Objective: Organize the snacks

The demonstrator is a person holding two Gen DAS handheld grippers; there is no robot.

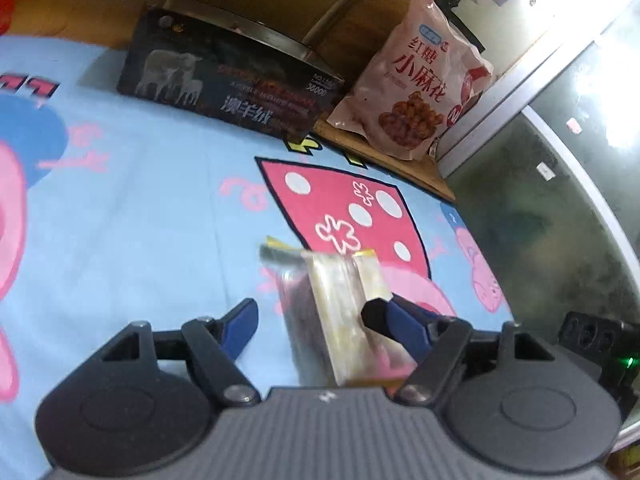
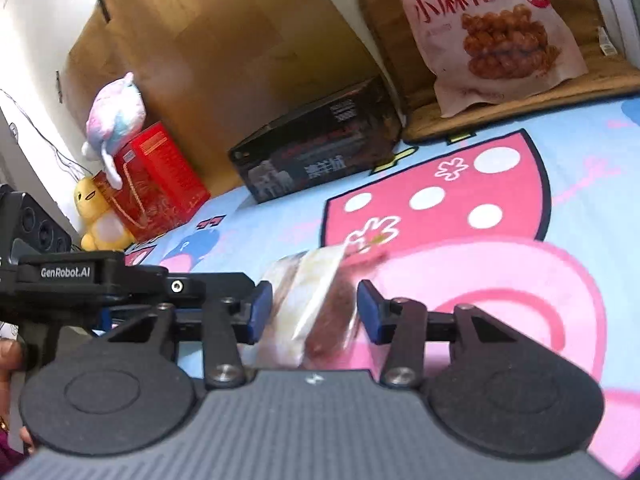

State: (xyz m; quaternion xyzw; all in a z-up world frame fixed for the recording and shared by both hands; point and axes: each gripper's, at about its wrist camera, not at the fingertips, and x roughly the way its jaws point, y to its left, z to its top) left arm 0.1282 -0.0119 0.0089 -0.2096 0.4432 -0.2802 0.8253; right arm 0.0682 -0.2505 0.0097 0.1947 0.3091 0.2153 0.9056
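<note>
bedsheet [image 1: 140, 200], pale blue with pink cartoon pigs and a red spotted panel, fills the ground of both views. wooden board [image 2: 208, 40] stands behind it at the far edge. black box [image 1: 228, 76] printed with sheep and white lettering lies on the sheet against that board. pink snack bag [image 1: 416, 88], showing fried twists, leans upright just beside the box on a brown mat [image 2: 520, 104]. red box [image 2: 160, 184] stands further along the far edge, with a pastel plush toy [image 2: 114, 112] on top of it and a yellow plush toy [image 2: 96, 220] against its side. left gripper [image 1: 312, 316] has its jaws spread; a small clear snack packet [image 1: 336, 312], brown on one side and pale yellow on the other, sits between them, nearer the right-hand finger, and is blurred, so contact with that finger cannot be judged. right gripper [image 2: 314, 312] also has its jaws spread, with the same snack packet [image 2: 316, 304] between the blue pads [image 2: 260, 312], apparently touching neither. the packet lies low over the sheet, near the red spotted panel.
</note>
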